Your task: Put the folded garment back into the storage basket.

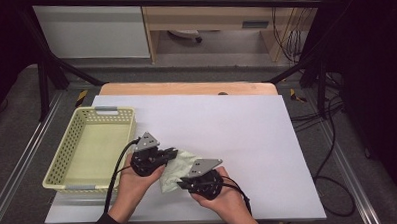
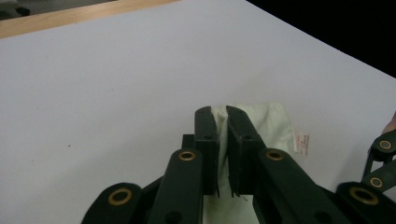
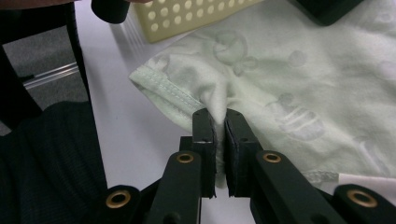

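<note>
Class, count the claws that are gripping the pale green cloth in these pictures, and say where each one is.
2. The left claw pinches the cloth at its upper left, near the basket. The right claw pinches its lower edge, near the person.

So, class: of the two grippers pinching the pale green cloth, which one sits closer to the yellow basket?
The left gripper: it holds the cloth at the end nearer the basket, while the right gripper grips the end farther away.
</note>
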A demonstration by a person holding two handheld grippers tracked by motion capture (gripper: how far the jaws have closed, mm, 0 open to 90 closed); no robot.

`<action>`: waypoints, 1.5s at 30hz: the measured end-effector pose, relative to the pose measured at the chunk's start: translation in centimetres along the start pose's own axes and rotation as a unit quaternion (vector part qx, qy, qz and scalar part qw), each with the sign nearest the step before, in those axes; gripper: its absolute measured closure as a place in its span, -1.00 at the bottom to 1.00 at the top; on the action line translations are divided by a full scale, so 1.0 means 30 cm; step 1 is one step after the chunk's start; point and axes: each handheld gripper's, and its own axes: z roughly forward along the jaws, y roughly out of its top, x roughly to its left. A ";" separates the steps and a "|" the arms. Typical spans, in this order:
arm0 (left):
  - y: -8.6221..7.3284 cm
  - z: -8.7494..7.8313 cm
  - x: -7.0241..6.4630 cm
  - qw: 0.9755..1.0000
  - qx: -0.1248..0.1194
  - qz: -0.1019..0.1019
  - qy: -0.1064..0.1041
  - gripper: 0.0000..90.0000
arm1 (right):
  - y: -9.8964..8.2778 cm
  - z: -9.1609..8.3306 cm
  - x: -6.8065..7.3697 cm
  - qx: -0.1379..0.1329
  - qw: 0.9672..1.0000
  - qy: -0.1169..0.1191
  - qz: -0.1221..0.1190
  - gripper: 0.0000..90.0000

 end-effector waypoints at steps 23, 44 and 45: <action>0.101 -0.024 0.037 1.000 0.003 0.014 0.002 0.86 | 0.082 -0.001 -0.028 -0.018 1.000 -0.008 -0.017 0.87; 0.147 -0.052 0.081 1.000 0.005 0.016 0.019 0.86 | 0.158 0.017 -0.047 -0.015 0.999 -0.002 -0.031 0.88; 0.149 -0.055 0.083 1.000 0.005 0.017 0.019 0.86 | 0.162 0.019 -0.048 -0.015 0.999 -0.002 -0.032 0.88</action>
